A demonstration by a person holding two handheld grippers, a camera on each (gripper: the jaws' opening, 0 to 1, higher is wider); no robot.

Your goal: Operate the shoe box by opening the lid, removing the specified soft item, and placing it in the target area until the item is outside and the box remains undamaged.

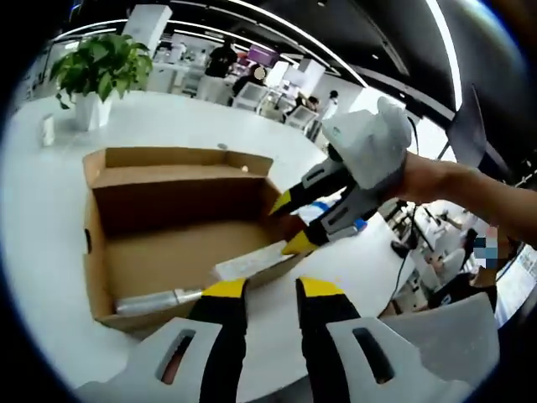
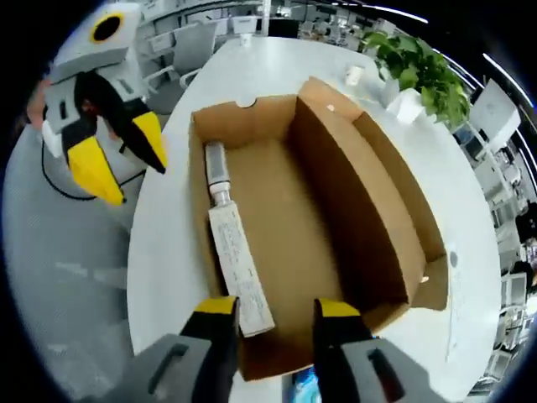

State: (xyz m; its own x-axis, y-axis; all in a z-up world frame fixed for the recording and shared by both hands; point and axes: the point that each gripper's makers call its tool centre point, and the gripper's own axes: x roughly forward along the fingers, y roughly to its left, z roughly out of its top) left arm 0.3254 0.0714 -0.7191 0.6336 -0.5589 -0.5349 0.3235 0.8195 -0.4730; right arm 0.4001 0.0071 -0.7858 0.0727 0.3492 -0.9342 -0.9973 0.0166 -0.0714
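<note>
Shoe box (image 2: pixel 336 218) open on white tabletop (image 1: pixel 50 252); tube (image 2: pixel 235 252) lies inside along one wall. Left tongs (image 1: pixel 270 290) and right tongs (image 2: pixel 275 309) both parted (nothing gripped), above box edge.

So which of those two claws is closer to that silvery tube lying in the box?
Right, I'd judge. The right claw hangs open above the box edge, over the tube's white end. The left claw sits open outside the box, off to the side above the table.
</note>
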